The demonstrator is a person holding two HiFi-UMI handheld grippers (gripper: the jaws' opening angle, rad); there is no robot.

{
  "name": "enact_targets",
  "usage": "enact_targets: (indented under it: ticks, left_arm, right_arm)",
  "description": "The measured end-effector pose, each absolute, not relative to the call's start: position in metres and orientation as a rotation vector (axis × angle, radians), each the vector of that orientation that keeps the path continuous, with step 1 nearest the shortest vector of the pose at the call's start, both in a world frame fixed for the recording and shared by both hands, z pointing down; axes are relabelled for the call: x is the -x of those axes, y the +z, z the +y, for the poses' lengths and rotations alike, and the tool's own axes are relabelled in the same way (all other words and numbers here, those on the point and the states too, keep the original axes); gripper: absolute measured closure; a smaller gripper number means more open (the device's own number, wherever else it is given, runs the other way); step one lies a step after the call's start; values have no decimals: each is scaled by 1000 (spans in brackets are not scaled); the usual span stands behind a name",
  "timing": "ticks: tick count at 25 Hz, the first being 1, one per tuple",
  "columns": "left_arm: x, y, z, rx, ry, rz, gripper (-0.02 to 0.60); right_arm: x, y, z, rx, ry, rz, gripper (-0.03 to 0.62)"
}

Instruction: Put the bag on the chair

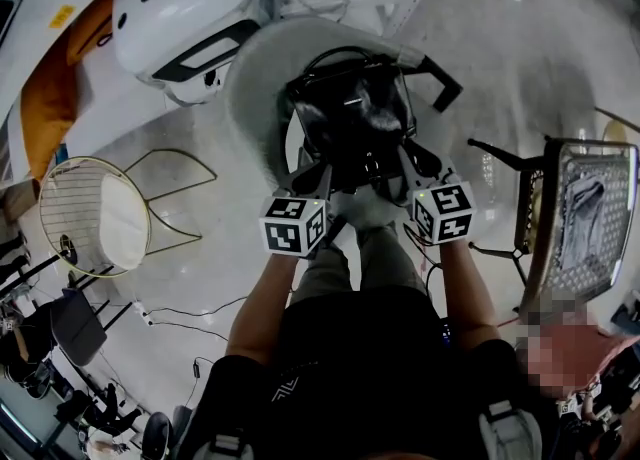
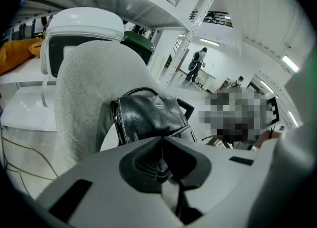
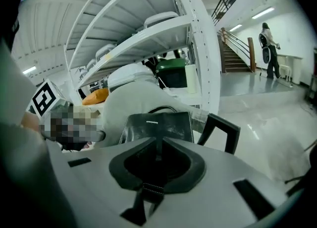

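both forearms (image 1: 265,298) are reaching straight out side by side, marker cubes facing up. the left tool (image 1: 318,180) and right tool (image 1: 405,166) are angling down and forward at the near edge of the black bag (image 1: 350,118). the bag is standing upright on the seat of the fuzzy pale chair (image 1: 255,78), in front of its back. the right tool's jaws are pinching a stitched black strap (image 3: 148,191). the left tool's jaws are pressing together too, seemingly on a dark strap.
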State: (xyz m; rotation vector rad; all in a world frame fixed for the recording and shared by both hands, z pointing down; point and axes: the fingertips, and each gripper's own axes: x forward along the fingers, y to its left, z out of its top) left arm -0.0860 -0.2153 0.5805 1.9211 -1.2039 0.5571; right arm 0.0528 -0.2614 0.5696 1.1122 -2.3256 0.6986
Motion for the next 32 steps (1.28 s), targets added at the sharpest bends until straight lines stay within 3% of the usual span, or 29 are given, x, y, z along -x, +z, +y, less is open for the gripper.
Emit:
enact_targets:
  ticks: [32]
  left_arm:
    - [75,531,-122,-2047,603,-1022,572]
  right_arm:
    - [-46,527,-140,-1276,865,-2265,553]
